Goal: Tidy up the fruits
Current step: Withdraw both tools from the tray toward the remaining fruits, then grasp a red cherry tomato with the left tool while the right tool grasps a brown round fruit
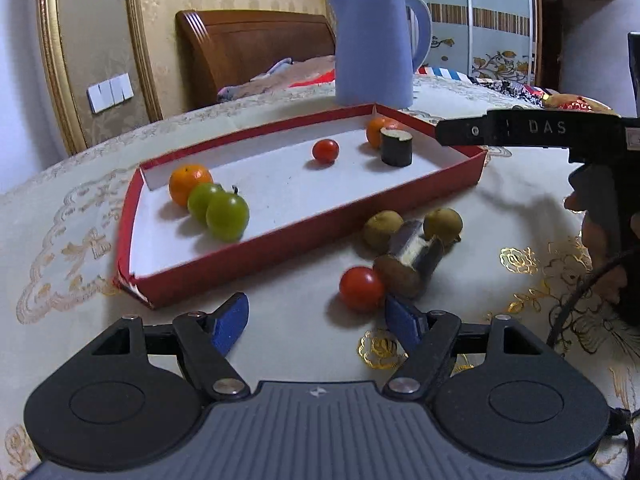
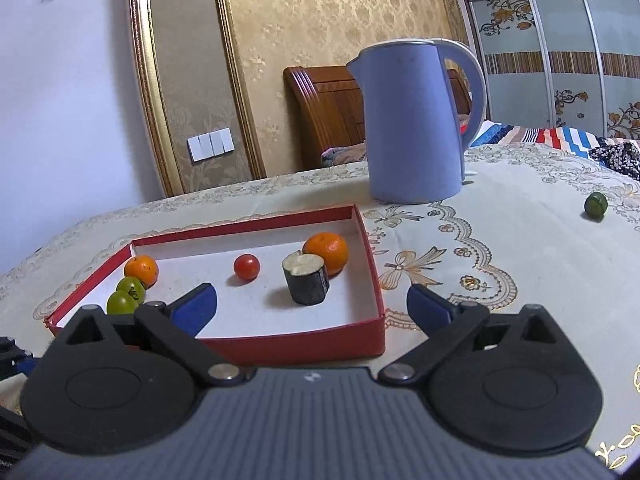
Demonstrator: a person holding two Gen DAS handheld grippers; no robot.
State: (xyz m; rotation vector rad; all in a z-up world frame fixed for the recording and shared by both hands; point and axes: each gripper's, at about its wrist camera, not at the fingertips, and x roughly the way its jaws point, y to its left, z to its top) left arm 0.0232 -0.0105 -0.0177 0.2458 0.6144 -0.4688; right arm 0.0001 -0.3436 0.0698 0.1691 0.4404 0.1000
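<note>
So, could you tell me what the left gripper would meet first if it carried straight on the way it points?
Probably the tablecloth: the open left gripper tilts downward at bare cloth, with the red tomato just right of its line, though depth is uncertain.

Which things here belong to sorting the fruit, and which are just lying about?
For the job: red tray; in it two oranges, two green fruits, small tomato; outside it, loose tomato, brown fruits, stray green fruit.

Lying about: blue kettle, tablecloth.

Home bedroom: wooden headboard, wardrobe.
</note>
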